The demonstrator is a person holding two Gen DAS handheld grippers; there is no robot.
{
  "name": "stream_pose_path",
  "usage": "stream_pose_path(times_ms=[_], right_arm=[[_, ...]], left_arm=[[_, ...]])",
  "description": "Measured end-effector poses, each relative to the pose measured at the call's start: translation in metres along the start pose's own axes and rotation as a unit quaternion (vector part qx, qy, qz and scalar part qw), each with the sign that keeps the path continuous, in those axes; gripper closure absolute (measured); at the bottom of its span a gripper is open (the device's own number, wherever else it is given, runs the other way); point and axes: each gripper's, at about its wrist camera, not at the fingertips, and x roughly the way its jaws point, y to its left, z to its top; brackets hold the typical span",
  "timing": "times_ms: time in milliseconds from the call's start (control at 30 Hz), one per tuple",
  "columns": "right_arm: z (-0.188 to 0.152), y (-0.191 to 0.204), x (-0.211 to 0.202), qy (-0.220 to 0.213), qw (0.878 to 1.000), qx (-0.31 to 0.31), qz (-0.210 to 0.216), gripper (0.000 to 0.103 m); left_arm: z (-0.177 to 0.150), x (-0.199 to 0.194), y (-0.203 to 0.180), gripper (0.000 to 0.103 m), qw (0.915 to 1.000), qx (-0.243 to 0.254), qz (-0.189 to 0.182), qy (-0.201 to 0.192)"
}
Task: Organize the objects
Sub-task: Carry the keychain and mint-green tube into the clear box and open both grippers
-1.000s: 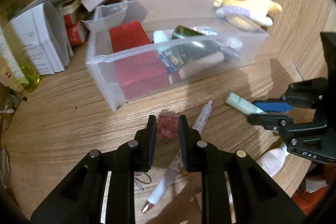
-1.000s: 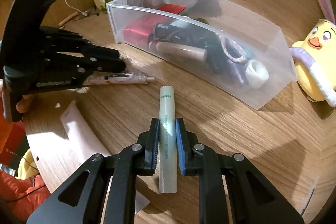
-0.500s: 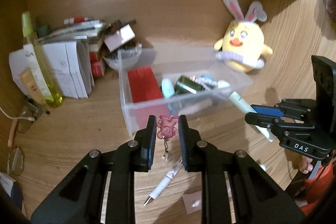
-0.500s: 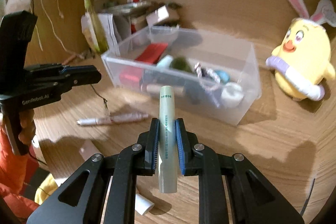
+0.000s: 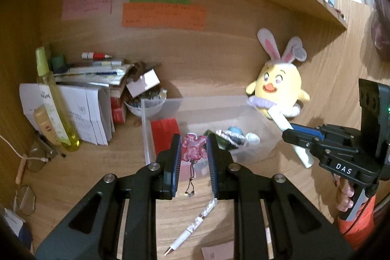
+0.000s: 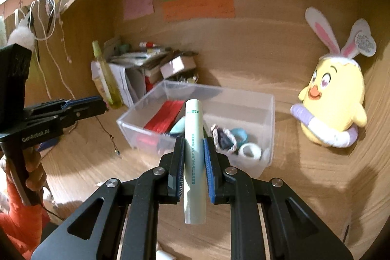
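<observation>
My left gripper is shut on a pink translucent charm whose cord dangles below, held above the desk in front of the clear plastic bin. My right gripper is shut on a pale green tube, raised in front of the same bin. The bin holds a red packet, a green item, cords and tape rolls. The right gripper with the tube shows at the right of the left wrist view. The left gripper shows at the left of the right wrist view.
A white pen and a paper slip lie on the desk below the left gripper. A yellow plush chick stands right of the bin. A yellow-green bottle, papers and boxes crowd the back left. Glasses lie at far left. A shelf runs overhead.
Both grippers have risen and tilted up from the desk, each carrying its object. The charm and the tube now hang in front of the bin.
</observation>
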Motion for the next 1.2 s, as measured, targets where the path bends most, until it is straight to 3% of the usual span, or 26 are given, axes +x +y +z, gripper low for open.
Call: stream_pose_path(times_ms=[300, 667, 900, 1200], right_arm=[[0.021, -0.007, 0.006, -0.018, 1.0, 0.001, -0.006, 0.089], [0.053, -0.014, 0.03, -0.019, 0.999, -0.015, -0.023, 0.089], [0.061, -0.02, 0.061, -0.001, 0.999, -0.021, -0.031, 0.089], [0.048, -0.029, 0.101, 0.036, 0.998, -0.024, -0.044, 0.089]], left_arm=[[0.022, -0.002, 0.002, 0.083, 0.9997, -0.004, 0.008, -0.022], [0.041, 0.021, 0.009, 0.083, 0.9992, -0.008, 0.034, -0.02], [0.039, 0.044, 0.014, 0.083, 0.9993, -0.005, 0.037, -0.008], [0.026, 0.078, 0.02, 0.083, 0.9988, -0.008, 0.034, 0.035]])
